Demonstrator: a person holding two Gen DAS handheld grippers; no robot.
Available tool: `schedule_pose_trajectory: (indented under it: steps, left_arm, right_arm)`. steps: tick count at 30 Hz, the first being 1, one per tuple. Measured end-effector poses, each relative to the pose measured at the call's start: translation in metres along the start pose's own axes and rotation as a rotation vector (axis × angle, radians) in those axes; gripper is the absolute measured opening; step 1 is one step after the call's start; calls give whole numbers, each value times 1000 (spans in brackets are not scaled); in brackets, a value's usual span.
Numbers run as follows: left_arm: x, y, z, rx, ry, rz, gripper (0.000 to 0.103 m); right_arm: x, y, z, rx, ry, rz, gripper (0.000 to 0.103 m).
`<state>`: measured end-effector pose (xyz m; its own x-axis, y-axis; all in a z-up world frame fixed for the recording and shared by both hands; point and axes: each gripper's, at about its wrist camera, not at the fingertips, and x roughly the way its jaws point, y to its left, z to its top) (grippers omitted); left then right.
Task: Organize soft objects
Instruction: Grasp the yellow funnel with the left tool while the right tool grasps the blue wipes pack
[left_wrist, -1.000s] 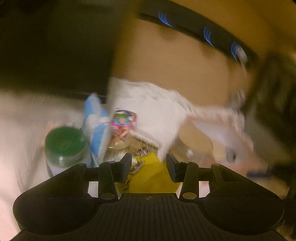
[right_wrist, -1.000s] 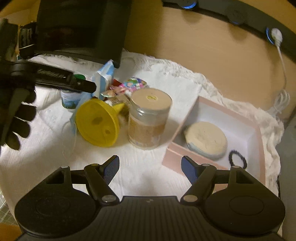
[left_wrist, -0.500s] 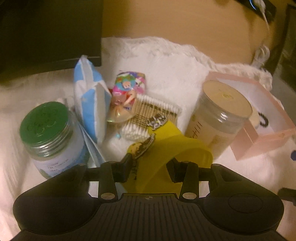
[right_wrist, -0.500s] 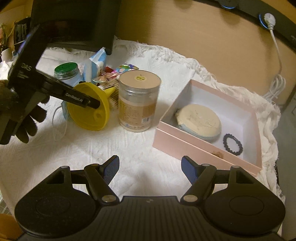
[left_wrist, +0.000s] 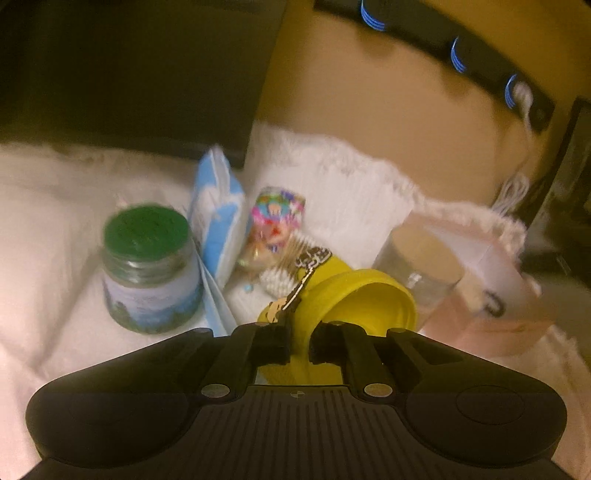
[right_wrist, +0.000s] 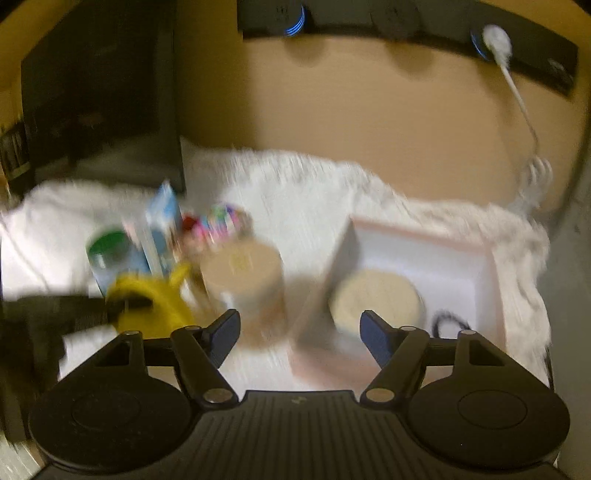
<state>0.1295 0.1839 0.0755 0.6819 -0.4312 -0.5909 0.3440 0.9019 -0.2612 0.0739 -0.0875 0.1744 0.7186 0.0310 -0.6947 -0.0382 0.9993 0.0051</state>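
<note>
My left gripper (left_wrist: 299, 343) is shut on the rim of a yellow funnel (left_wrist: 369, 299) that lies tipped on the white cloth (left_wrist: 332, 192). In the blurred right wrist view the funnel (right_wrist: 162, 302) shows at the left, with a dark finger of that gripper reaching into it. My right gripper (right_wrist: 299, 328) hangs above the cloth with its jaws closing and nothing between them. Beyond it, a pink box (right_wrist: 495, 295) holds a round beige puff (right_wrist: 376, 299) and a black hair tie (right_wrist: 448, 323). A blue tissue pack (left_wrist: 218, 218) stands behind the funnel.
A green-lidded jar (left_wrist: 147, 266), a colourful packet (left_wrist: 275, 218) and cotton swabs (left_wrist: 280, 280) crowd around the funnel. A clear jar with a tan lid (right_wrist: 243, 280) stands between the funnel and the box. A dark appliance (left_wrist: 129, 74) and a wooden wall with a power strip (right_wrist: 406, 22) stand behind.
The left jaws have shut on the yellow funnel's rim. The right gripper has moved up and across, blurring its view, and its jaws have narrowed slightly.
</note>
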Motion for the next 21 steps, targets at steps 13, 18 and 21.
schedule_pose_trajectory:
  steps: [13,18,21]
  left_arm:
    - [-99,91,16,-131,-190,185,10]
    - [-98,128,15,-194,-164,263,10]
    - [-93,142,19,-213,-151,281,10]
  right_arm:
    - [131,114,121,18,177,230,71]
    - [206,158,120,-41,293,120,71]
    - [227,157,114,-13,340,119,48]
